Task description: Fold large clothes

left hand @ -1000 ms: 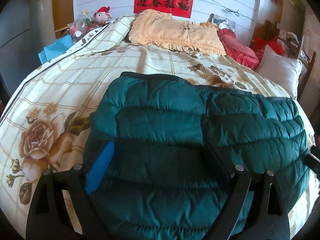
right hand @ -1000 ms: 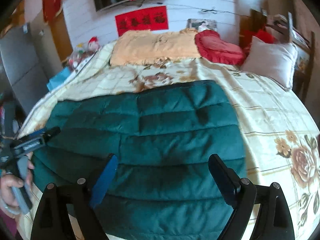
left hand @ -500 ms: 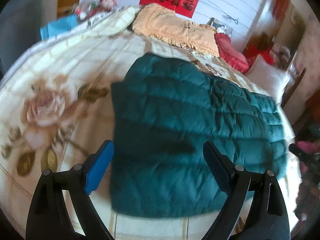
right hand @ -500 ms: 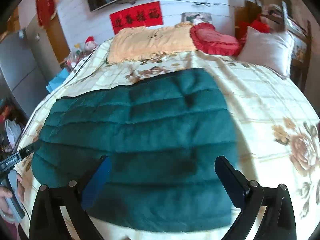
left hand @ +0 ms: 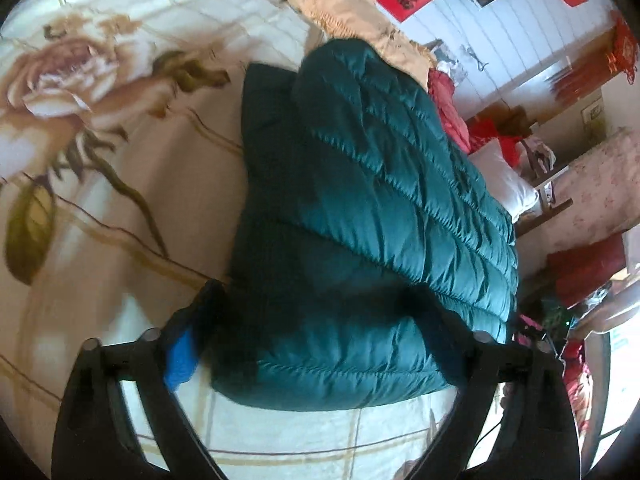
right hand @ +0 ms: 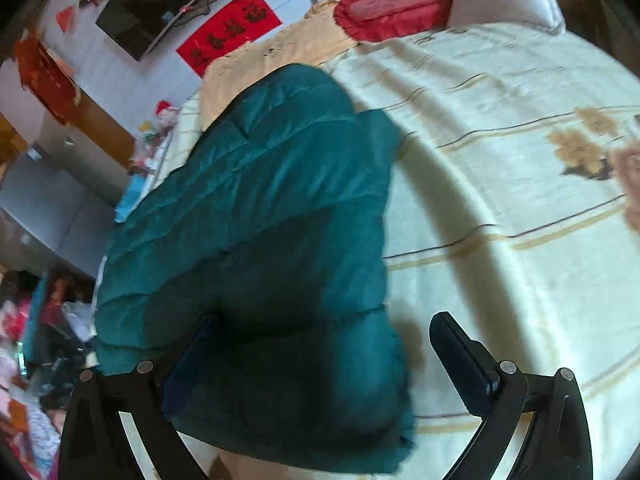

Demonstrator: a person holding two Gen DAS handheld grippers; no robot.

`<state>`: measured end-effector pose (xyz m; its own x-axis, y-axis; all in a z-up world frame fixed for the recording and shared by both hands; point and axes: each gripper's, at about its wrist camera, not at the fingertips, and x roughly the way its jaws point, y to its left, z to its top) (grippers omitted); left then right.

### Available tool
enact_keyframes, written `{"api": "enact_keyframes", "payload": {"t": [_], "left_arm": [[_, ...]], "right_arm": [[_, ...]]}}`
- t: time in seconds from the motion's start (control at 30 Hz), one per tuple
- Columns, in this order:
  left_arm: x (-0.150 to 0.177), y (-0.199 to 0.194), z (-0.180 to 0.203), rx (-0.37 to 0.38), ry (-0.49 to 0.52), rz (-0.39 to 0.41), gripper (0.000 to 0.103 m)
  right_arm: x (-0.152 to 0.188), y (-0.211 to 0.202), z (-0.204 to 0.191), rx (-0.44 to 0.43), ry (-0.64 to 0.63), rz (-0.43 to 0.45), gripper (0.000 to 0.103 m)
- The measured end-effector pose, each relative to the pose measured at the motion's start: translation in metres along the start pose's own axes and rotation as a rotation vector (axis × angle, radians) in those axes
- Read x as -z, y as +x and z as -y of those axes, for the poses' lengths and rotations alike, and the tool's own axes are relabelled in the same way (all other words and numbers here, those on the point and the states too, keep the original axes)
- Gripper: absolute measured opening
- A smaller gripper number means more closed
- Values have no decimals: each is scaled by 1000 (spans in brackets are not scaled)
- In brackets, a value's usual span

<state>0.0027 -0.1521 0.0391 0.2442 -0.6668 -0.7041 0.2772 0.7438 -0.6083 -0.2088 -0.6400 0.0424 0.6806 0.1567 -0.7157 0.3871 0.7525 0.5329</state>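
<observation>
since a second ago both grippers have tilted toward each other, fingers spread wide at the near corners of the green puffer jacket (left hand: 360, 208), which lies folded on the bed (left hand: 120, 168). left gripper (left hand: 320, 344) and right gripper (right hand: 320, 364) bracket the hem; i judge another fold is starting.

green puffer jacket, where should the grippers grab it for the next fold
Probably the near short edge of the green puffer jacket, one corner per gripper, coming in low from the bed's foot. It lies flat as a thick folded slab, and both open grippers, left and right, already straddle that edge.
</observation>
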Motion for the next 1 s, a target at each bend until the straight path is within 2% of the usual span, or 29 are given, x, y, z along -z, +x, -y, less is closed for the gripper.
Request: {"api": "enact_keyframes", "payload": {"t": [0.13,0.27,0.33,0.37,0.4,0.47,0.5,0.57,0.63,0.83,1.0], "left_arm": [[3,5,14,-36,54,4,102],[4,8,18,-55,65,9,102],[4,9,20,-46,74,-2,98],[6,7,21,-33,81,4,89],[8,3,24,-28,94,16,85],[11,-4,29,-38,136,38,69],[13,-10,32,-46,160,48,66],[16,-21,34,-42,183,57,56],[20,-32,34,-26,197,58,54],[55,-71,29,1,260,23,53],[98,-84,17,-11,263,-26,53]], "right_arm": [[1,12,-6,-57,8,-26,103],[4,17,-16,-56,12,-30,101],[9,14,-23,-46,0,-10,89],[10,11,-27,-38,-15,-2,78],[13,7,-31,-27,-33,7,64],[16,-8,-39,-16,-53,35,49],[16,-13,-44,-21,-60,43,43],[19,-28,-52,-38,-75,52,39],[26,-43,-58,-62,-83,54,38],[63,-77,-65,-119,-101,10,37],[92,-85,-49,-116,-47,-36,40]]}}
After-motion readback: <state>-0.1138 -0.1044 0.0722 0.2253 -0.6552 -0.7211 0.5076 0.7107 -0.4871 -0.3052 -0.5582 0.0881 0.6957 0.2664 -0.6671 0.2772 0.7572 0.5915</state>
